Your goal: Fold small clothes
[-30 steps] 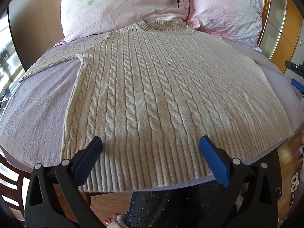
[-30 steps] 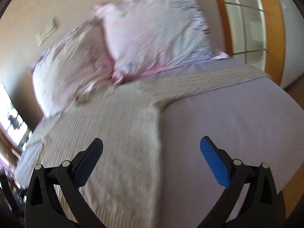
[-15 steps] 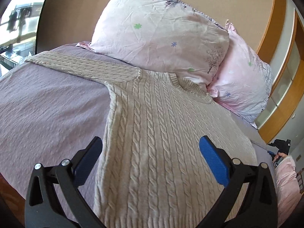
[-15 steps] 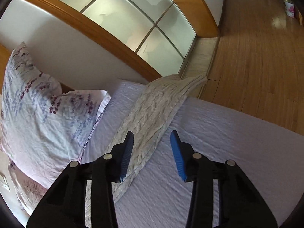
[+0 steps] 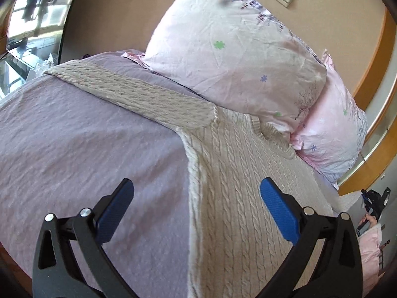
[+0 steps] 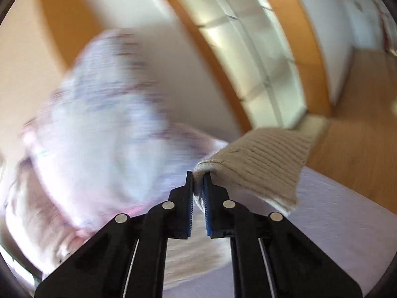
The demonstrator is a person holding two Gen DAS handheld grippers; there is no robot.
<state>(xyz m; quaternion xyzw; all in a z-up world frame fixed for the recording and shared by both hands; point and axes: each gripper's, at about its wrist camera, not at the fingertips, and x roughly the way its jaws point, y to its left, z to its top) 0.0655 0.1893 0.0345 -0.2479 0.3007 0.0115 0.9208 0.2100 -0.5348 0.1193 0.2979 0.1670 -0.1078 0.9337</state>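
A beige cable-knit sweater lies flat on the lilac bed, neck toward the pillows. Its left sleeve stretches out to the far left. My left gripper is open and empty, hovering above the sweater's left side seam below the armpit. In the right wrist view my right gripper is shut on the ribbed cuff of the sweater's right sleeve and holds it lifted off the bed. The right wrist view is blurred.
Two pink floral pillows lean on the headboard wall behind the sweater. A window is at the far left. A wooden-framed glass partition and wood floor lie beyond the bed's right side.
My right gripper has closed on the right sleeve's cuff and lifted it. My left gripper has moved left and closer to the armpit area, still open.
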